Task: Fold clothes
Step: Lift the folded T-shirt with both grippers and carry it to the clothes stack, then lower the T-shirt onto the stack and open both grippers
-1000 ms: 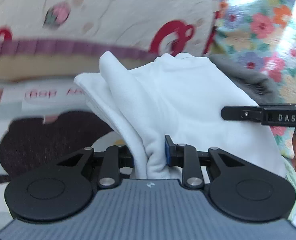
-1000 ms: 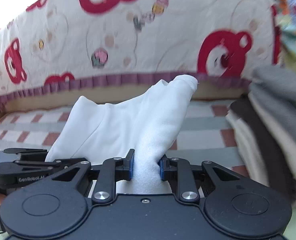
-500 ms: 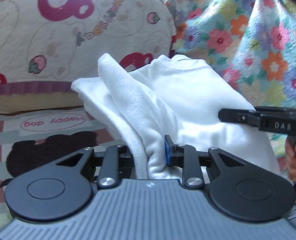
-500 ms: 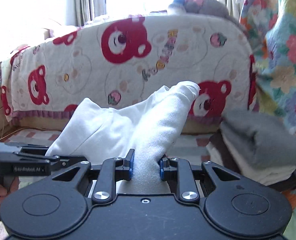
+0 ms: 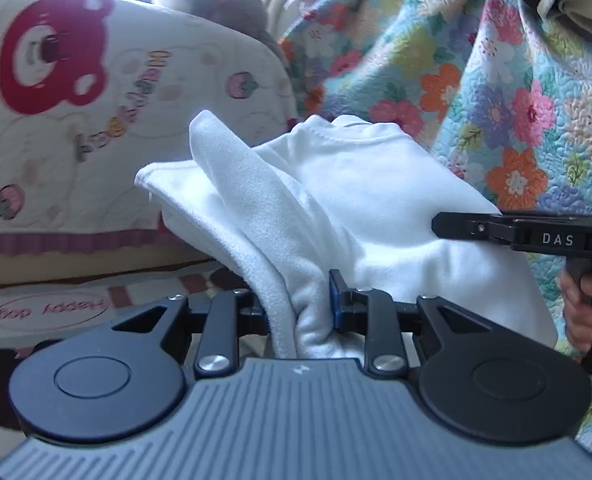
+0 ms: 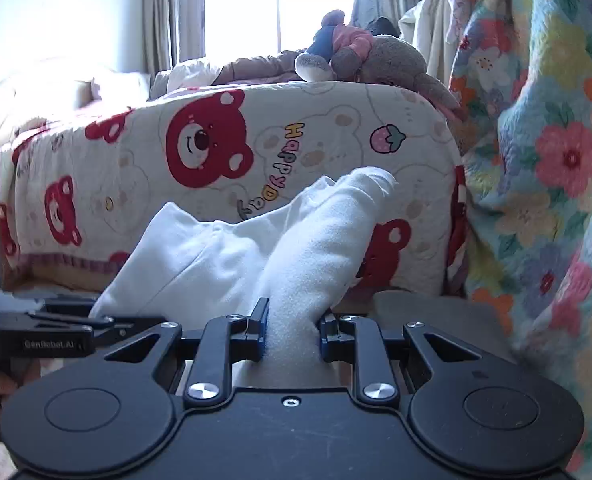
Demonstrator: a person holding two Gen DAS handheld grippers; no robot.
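White garment hung in the air between your two grippers, lifted clear in front of the bear-print cover, which serves as the landmark here. You had the left gripper pinching a bunched fold of it, the cloth squeezed thick between the fingers, and the right gripper clamped on another thick bunch in the same way. Seen from the left, the garment looked already doubled over, with layered edges showing and a loose flap standing up toward the cover. From the right, a rolled end stuck up in front of the cover's red bear. The floral quilt hung to the right of the cover, close beside the garment.

The risks, as I judged them, came from those grips. Each one held several layers in a wad, so an inner layer could have slid free and let the fold open as you moved. The loose flap could have flopped the wrong way when you lowered the piece, leaving a crease. If your hands drifted apart or unevenly, the fold line would have skewed. A swing to the right of the cover might have dragged the cloth against the quilt.
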